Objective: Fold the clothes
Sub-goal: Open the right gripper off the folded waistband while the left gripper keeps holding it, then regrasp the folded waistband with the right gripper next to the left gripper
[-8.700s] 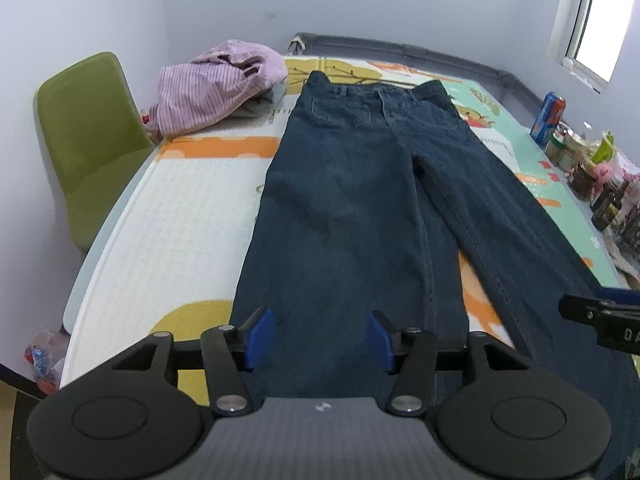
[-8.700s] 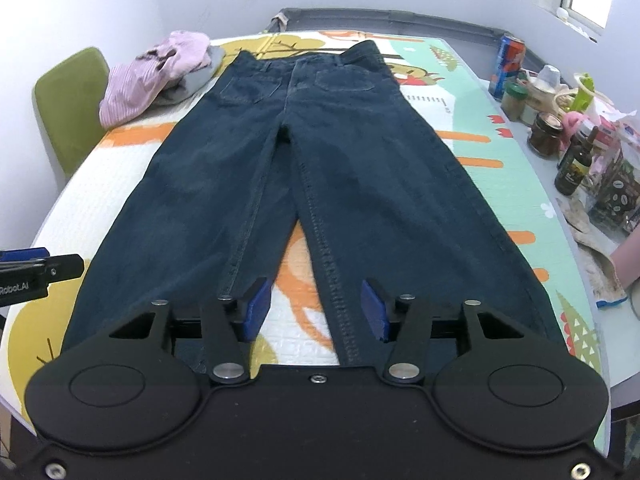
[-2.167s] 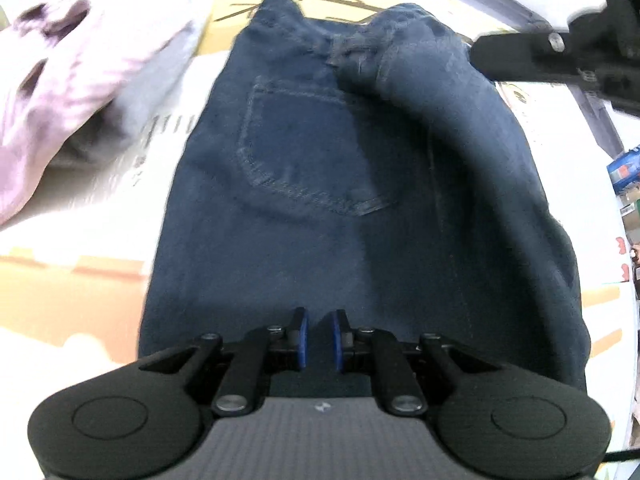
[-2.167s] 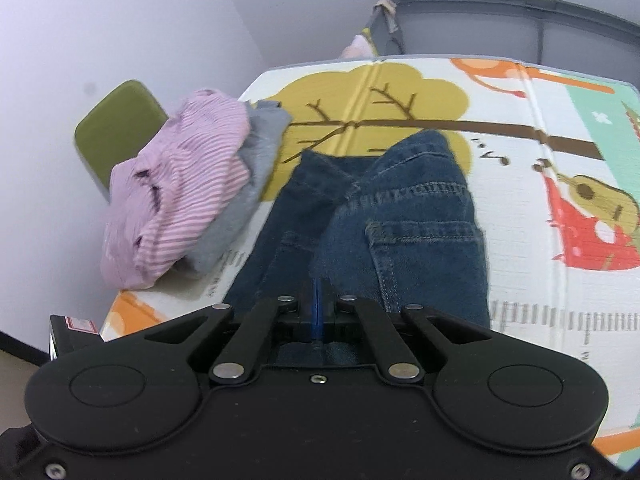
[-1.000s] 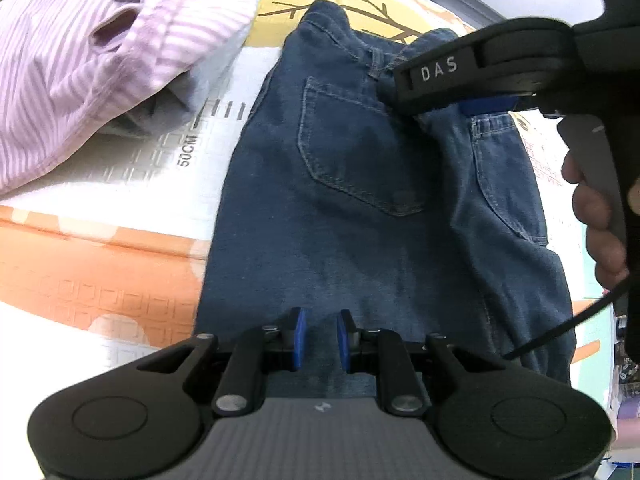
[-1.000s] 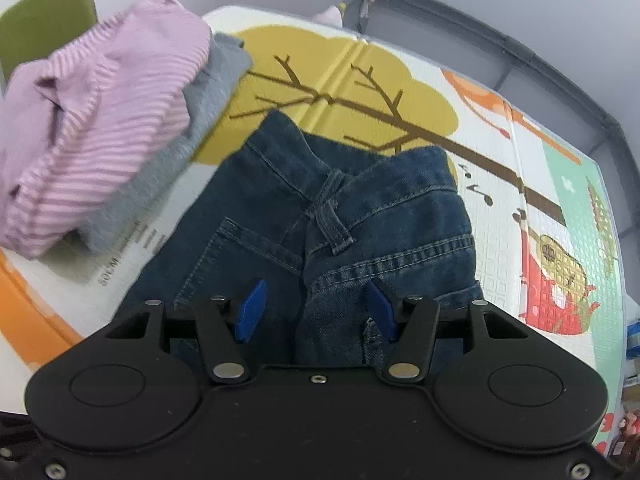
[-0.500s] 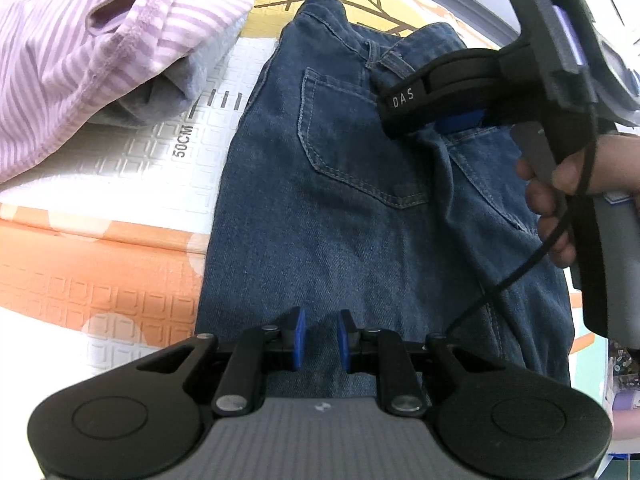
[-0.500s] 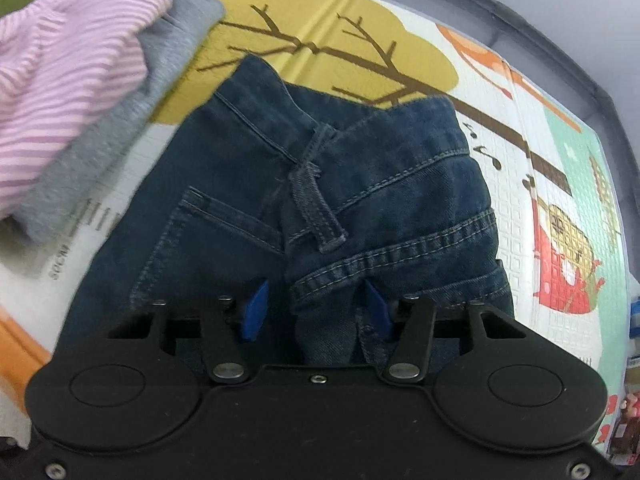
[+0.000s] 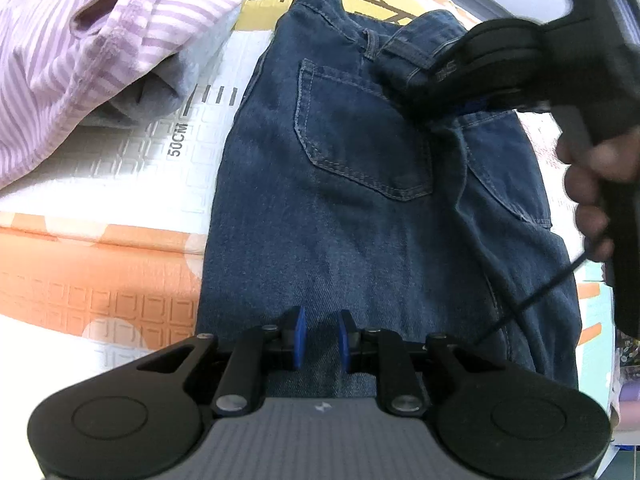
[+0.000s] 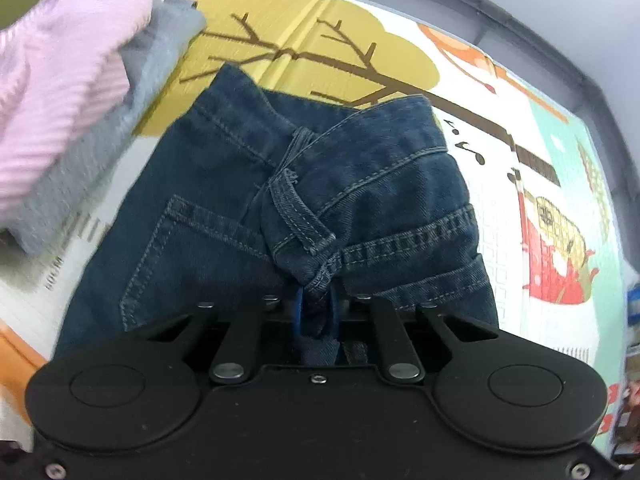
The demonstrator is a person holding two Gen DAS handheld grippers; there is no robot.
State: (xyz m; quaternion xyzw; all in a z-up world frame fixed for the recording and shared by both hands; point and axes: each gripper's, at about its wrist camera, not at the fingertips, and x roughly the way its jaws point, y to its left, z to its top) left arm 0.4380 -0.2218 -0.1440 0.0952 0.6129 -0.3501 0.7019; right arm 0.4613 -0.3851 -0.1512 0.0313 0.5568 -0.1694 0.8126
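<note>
We see our right tongs [image 10: 316, 312] closing on a bunched fold of the jeans [image 10: 248, 208], right at the back seam below the belt loop [image 10: 300, 216]; the blue pads have denim gathered between them and press on it. The waistband rises and curls away ahead of these tongs, with one back pocket [image 10: 188, 256] lying flat to their left.

Our left tongs [image 9: 322, 338] sit over the lower part of the same jeans [image 9: 360, 240], jaws nearly together with a narrow gap. Denim shows between the blue pads [image 9: 298, 336], yet we cannot tell whether they pinch it or merely stand over it. Ahead of them and to the right, the right tongs [image 9: 472, 92] come down onto the waistband, held by a hand [image 9: 592, 196] with a black cable [image 9: 532, 300] trailing.

The jeans are dark blue, heavy twill with pale double stitching and a pointed pocket. They rest on a foam mat [image 9: 100, 272], embossed in small squares, printed orange, white and yellow with a brown tree. Left of both tongs lies a soft heap: a pink-striped garment [image 9: 80, 40] over grey knit cloth [image 10: 100, 128].
</note>
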